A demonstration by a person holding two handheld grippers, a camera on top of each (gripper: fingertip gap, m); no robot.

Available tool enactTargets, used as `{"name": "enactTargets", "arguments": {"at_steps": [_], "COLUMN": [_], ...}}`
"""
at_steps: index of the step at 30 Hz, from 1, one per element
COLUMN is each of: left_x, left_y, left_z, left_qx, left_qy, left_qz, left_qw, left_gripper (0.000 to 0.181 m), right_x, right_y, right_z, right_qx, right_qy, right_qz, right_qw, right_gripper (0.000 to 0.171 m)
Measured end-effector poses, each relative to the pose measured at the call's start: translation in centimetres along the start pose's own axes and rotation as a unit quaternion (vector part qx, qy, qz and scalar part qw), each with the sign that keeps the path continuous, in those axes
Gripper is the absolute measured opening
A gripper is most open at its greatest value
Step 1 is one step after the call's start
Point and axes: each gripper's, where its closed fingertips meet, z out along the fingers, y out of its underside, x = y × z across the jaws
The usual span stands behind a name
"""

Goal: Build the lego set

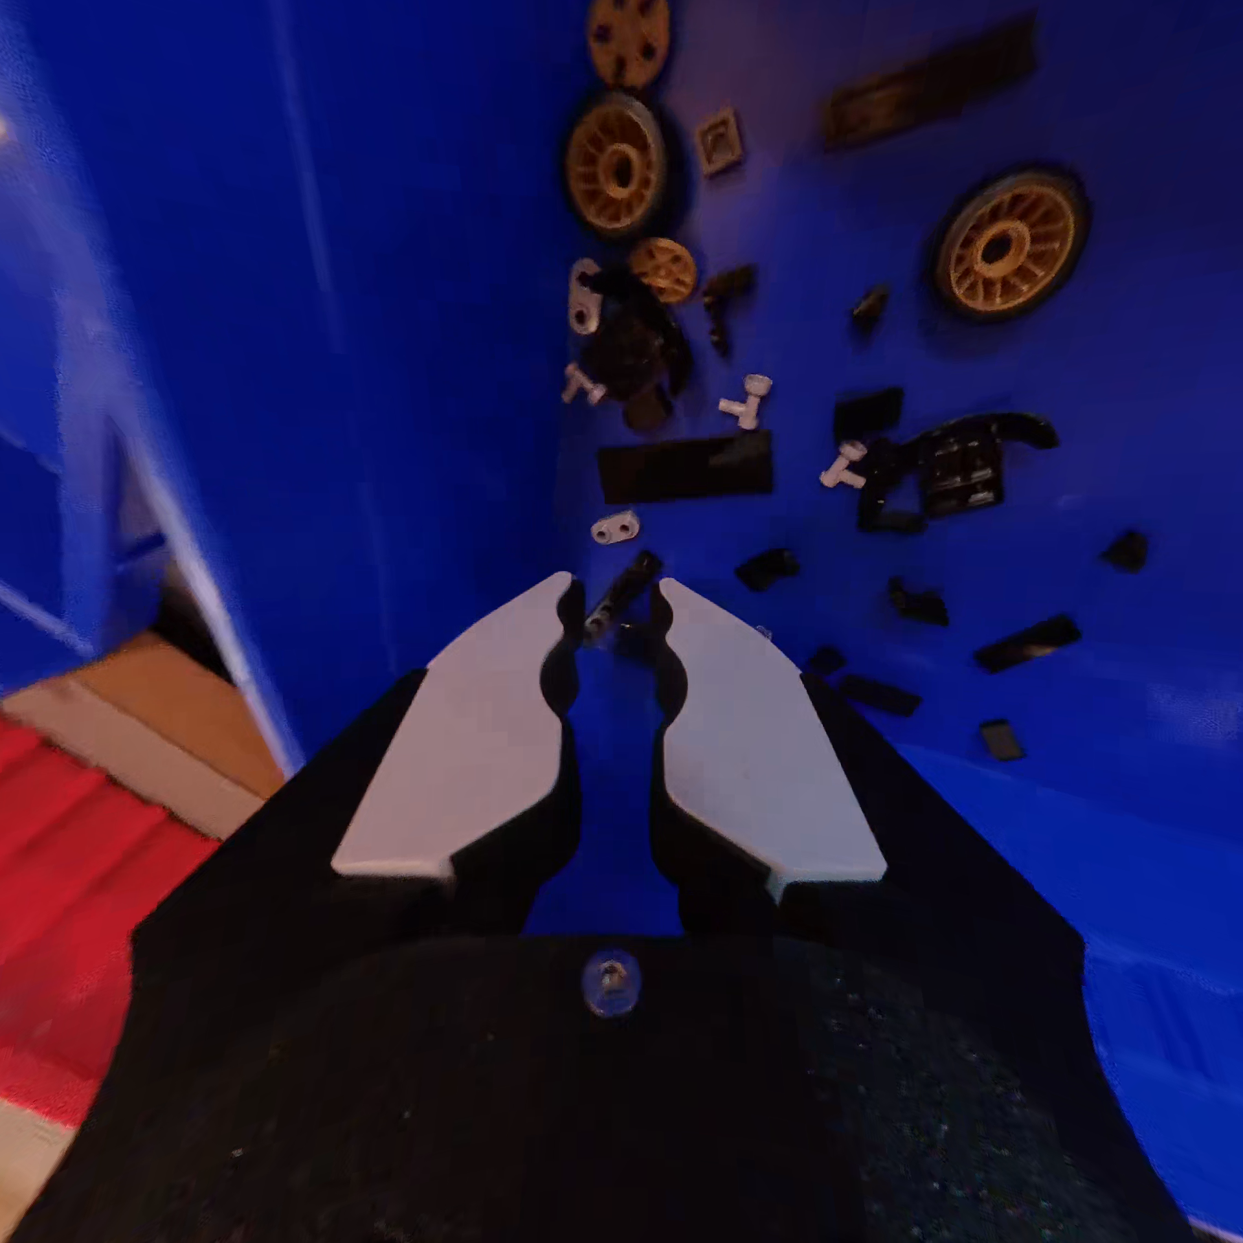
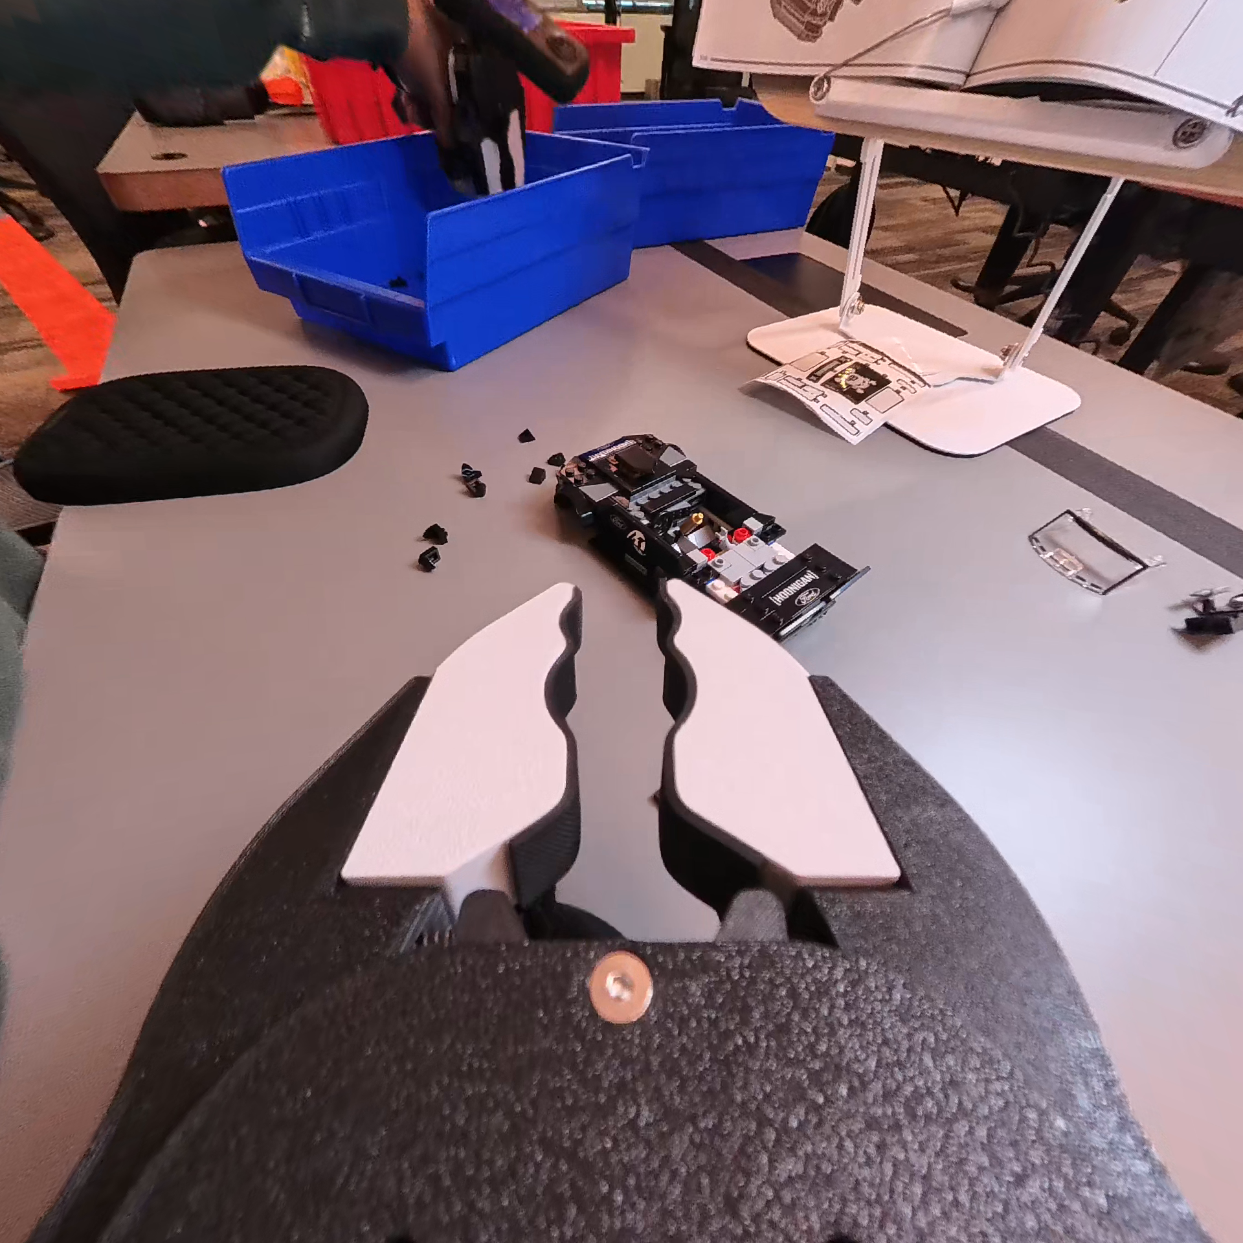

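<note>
We see the right tongs (image 2: 619, 595) slightly spread above the grey table (image 2: 269, 672), holding nothing and touching nothing; white smooth outer plates, black wavy inner pads.

Just beyond them lies the half-built black lego car (image 2: 699, 531), studs and grey/red bricks exposed on top. Its long axis runs diagonal, approx. from near-right to far-left, with the wide black end toward us.

Small black pieces (image 2: 471, 501) lie left of it, and a clear curved windscreen part (image 2: 1086, 551) lies well apart on the right.

Farther away, the left tongs (image 1: 615, 595) are inside the blue plastic bin (image 2: 430, 249), a bit open around a thin black pin-like piece (image 1: 622, 592); we cannot tell if they pinch it. Beyond, the bin floor carries gold spoked wheels (image 1: 1009, 245), black plates, white connectors.
</note>
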Motion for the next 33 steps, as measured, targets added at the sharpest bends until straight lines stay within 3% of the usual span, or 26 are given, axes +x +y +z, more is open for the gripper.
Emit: {"name": "enactTargets", "arguments": {"at_steps": [6, 19, 22, 26, 30, 33], "left_x": [1.1, 1.1, 1.4, 5.0, 13.3, 20.1], "left_y": [1.2, 1.1, -0.3, -3.3, -8.1, -11.9], "left_z": [1.9, 2.6, -1.1, -9.1, -16.2, -19.5], "left_qx": [-0.065, -0.059, 0.018, 0.129, 0.215, 0.251], "left_qy": [0.076, 0.068, 0.048, 0.003, -0.043, -0.086], "left_qz": [0.071, 0.104, 0.081, 0.089, 0.161, 0.216], "left_qw": [0.992, 0.99, 0.995, 0.988, 0.962, 0.94], "left_gripper": [0.023, 0.01, 0.009, 0.008, 0.009, 0.009], "right_x": [0.6, 1.6, 1.2, 0.4, -1.9, -3.6], "right_y": [0.4, 0.1, -0.1, -0.7, -2.6, -4.7], "right_z": [0.3, 0.1, 0.0, 0.6, 2.0, 3.4], "right_qx": [-0.006, 0.008, 0.008, 0.006, 0.013, 0.03], "right_qy": [0.01, 0.018, 0.016, 0.006, -0.042, -0.059], "right_qz": [0.005, 0.035, 0.03, 0.013, 0.031, 0.085], "right_qw": [1.0, 0.999, 0.999, 1.0, 0.999, 0.994], "right_gripper": [0.02, 0.017, 0.017, 0.018, 0.019, 0.019]}}
